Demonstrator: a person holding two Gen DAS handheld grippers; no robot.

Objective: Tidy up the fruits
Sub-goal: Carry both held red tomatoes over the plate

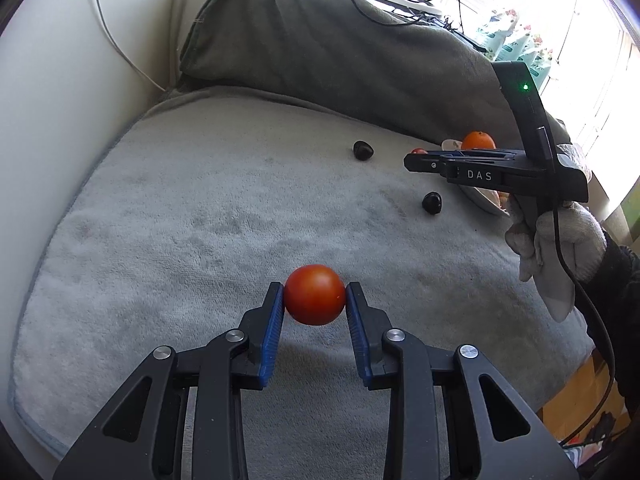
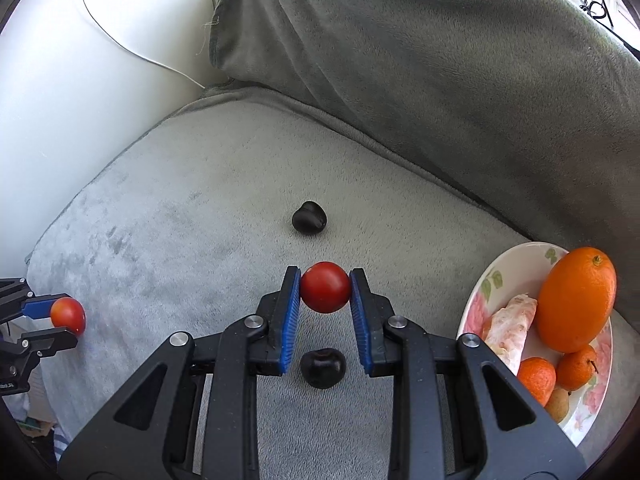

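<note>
Claws each pinch a smooth round tomato: left claw (image 1: 315,296) its tomato (image 1: 315,294), right claw (image 2: 325,288) its tomato (image 2: 325,287).

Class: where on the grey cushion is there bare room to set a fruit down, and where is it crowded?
Bare: the cushion stretch left of the far dark fruit, toward the white wall. Crowded: the floral plate, filled by orange and tangerines.

I see two red tomatoes (image 1: 315,294) (image 2: 325,287) held off the grey cushion, two dark cherries (image 2: 309,217) (image 2: 323,368) lying on it, and citrus (image 2: 576,298) heaped on the plate (image 2: 500,276) at right.
</note>
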